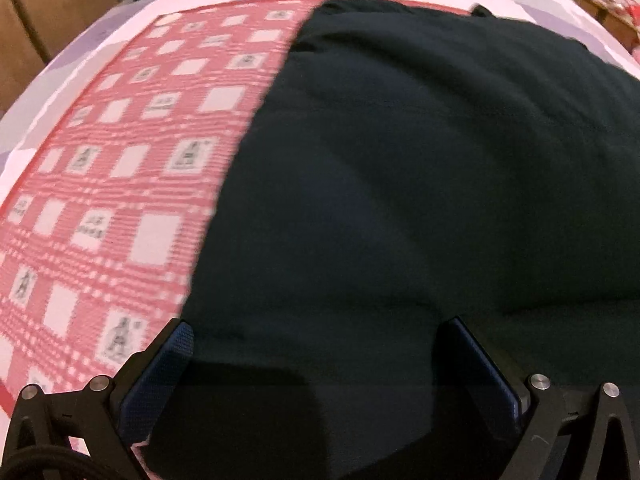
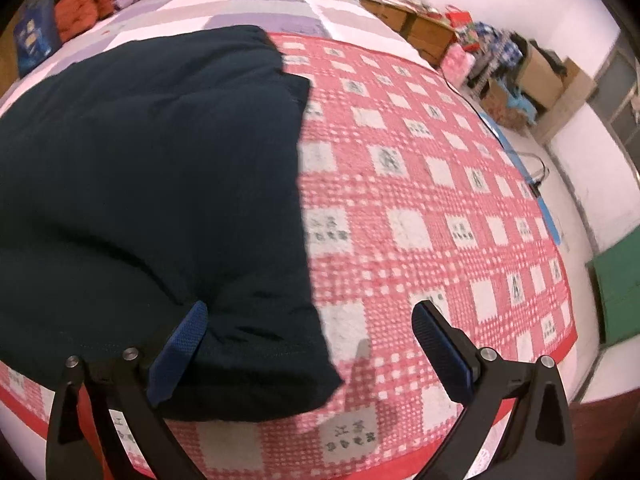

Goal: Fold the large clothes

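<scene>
Already folded into a thick block, the dark garment (image 2: 152, 184) fills the left of the right-wrist frame on the red checked blanket (image 2: 440, 208), both grippers (image 1: 316, 344) (image 2: 310, 330) hovering with jaws spread, seemingly released.

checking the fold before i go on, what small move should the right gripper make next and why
Probably ease the right gripper left and down so its open jaws straddle the near right corner of the dark garment. That corner lies bulky and thick on the red checked blanket, and neither it nor the open left gripper holds anything.
</scene>
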Demonstrator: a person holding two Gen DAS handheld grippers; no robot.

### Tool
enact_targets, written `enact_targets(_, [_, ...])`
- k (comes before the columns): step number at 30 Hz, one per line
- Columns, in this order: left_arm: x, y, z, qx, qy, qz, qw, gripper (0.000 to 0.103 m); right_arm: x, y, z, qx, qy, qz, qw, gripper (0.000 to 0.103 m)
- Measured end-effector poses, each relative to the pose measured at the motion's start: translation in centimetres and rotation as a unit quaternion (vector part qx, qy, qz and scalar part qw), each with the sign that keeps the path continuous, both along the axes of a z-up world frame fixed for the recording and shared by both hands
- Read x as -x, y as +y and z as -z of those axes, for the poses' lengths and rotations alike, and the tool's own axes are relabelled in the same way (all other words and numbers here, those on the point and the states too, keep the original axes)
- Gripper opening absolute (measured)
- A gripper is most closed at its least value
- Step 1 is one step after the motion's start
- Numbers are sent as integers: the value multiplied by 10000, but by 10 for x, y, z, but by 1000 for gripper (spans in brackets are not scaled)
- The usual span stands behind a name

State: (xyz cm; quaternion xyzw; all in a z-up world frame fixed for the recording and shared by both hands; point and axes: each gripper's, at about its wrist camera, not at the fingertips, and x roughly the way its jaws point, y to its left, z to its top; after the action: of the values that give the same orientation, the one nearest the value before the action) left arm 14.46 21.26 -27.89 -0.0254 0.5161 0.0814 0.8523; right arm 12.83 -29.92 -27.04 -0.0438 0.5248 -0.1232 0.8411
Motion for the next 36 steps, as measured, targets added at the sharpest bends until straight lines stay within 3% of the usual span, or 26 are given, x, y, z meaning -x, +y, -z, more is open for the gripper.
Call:
enact_targets(2, [5,14,3,-34,49,-174,9998,103,3,-8,-1,-30,-10,188,9998,103])
enact_targets(5, [13,40,12,291,184,-407,9986,103,4,-8,0,51,13,263,9996,103])
enact_targets(11, [15,46,4,-135,169,-521,9984,102,2,-1,-6,337,14,303,9990,103])
enact_targets(12, [14,42,-3,-248,97,-455,9986,101,3,4,-12,500,-64,251,9984,103])
enact_targets(16, [-4,-1,-37,-29,-375,446,9983,101,-2,32,-39,793,-566,-248,9949,103])
enact_targets(21, [-69,-80,-48,406,-433,1369,9888,102,-50,84,-57,209,-883,-839,9923,103])
enact_targets(23, [-98,-104,-43,485,-341,1494,9870,102,-84,114,-57,-162,-900,-1063,9901,103])
enact_targets(29, [-169,-145,-31,497,-244,1688,9841,103,-167,191,-48,-569,-695,-1746,9805,103])
enact_targets(36, [-199,-145,-17,398,-248,1957,9795,103,-218,189,-16,-299,-280,-2094,9770,103])
